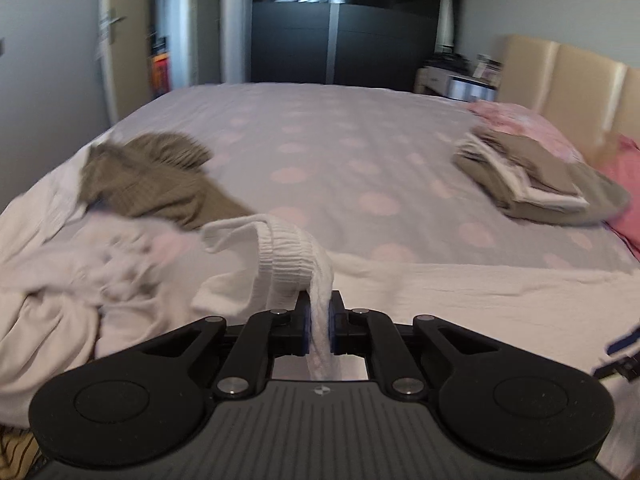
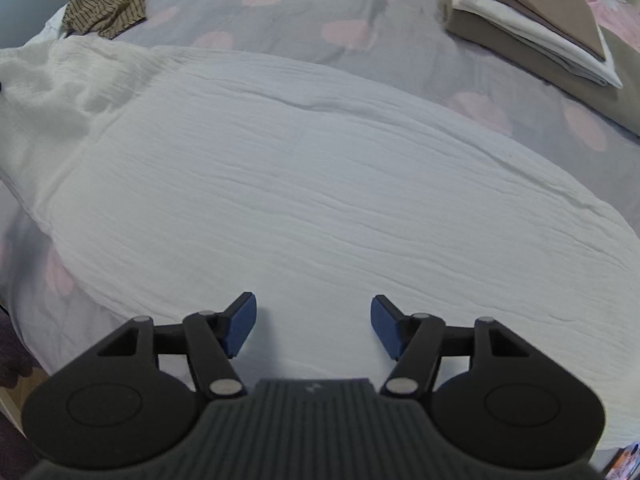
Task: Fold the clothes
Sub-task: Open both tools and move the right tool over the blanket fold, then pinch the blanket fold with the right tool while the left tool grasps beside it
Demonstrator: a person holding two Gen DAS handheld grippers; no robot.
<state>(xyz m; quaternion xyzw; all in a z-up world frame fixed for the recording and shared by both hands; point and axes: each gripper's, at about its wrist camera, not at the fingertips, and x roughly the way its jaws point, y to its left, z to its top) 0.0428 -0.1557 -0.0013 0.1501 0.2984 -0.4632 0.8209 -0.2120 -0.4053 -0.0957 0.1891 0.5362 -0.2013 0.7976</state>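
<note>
Left wrist view: the left gripper (image 1: 319, 318) is closed tight on a bunched fold of the white garment (image 1: 292, 256), its blue pads (image 1: 305, 328) pressing the cloth from both sides. The gathered elastic band of the garment arches up just ahead of the fingers and drops to the left; the rest of the cloth runs off to the right, flat across the near edge of the bed (image 1: 340, 152). Ahead and to the left lies a crumpled olive top (image 1: 152, 180), partly on a heap of white laundry (image 1: 68, 272) that fills the near left. Far ahead to the right sits a folded stack (image 1: 536, 176) of beige and white pieces, just before a pink pillow (image 1: 520, 120) and a beige headboard (image 1: 568, 80). A dark wardrobe (image 1: 344, 24) stands beyond the bed. At the right edge a blurred bit of black and blue shows the right gripper (image 1: 620, 354).

Right wrist view: the right gripper (image 2: 313, 326) is spread wide and holds nothing; both its pads (image 2: 240, 328) hover over the white garment (image 2: 320, 184), which lies smoothed out directly ahead and under the fingers, rumpled only at its far left end. Whether the pads touch the cloth cannot be told. Far ahead left is the olive top (image 2: 112, 4), far ahead right the folded stack (image 2: 536, 20), both well apart from the garment, on the dotted bed (image 2: 304, 4).
</note>
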